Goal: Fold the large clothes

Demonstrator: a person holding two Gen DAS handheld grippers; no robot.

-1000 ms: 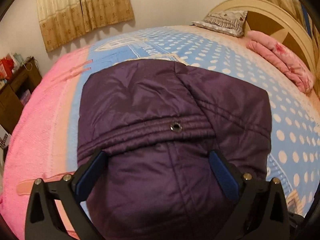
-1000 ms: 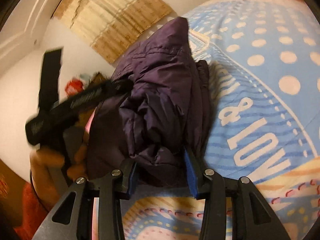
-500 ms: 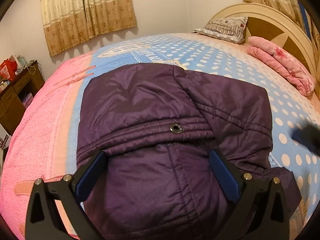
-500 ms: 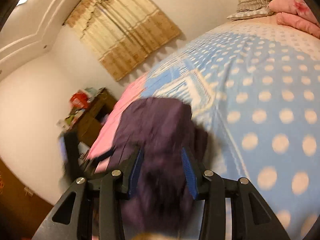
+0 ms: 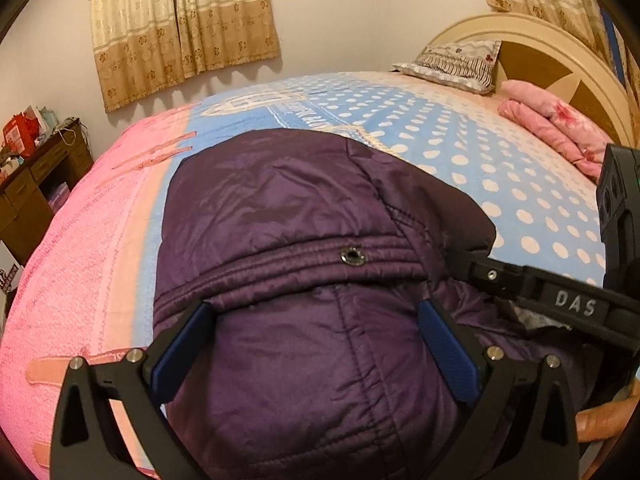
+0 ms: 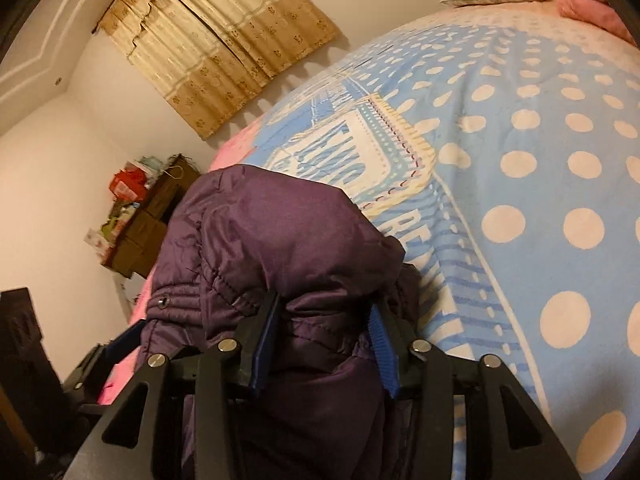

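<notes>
A dark purple padded jacket (image 5: 288, 208) lies folded on the bed, with a metal snap (image 5: 352, 256) on its ribbed band. My left gripper (image 5: 316, 328) is wide open, its blue pads resting on the jacket's near part. My right gripper (image 6: 324, 324) is shut on a bunched fold at the jacket's (image 6: 280, 240) right side. The right gripper also shows in the left wrist view (image 5: 520, 280), reaching in from the right onto the jacket's edge.
The bed has a blue polka-dot cover (image 5: 460, 152) with a pink side (image 5: 80, 248). A pillow (image 5: 452, 62) and folded pink blanket (image 5: 556, 128) lie by the headboard. A wooden desk (image 5: 36, 184) with clutter stands at the left under the curtains (image 5: 180, 28).
My right gripper swung over with the jacket's fold and has come down on the jacket's right side. It now shows in the left wrist view. The left gripper stayed put.
</notes>
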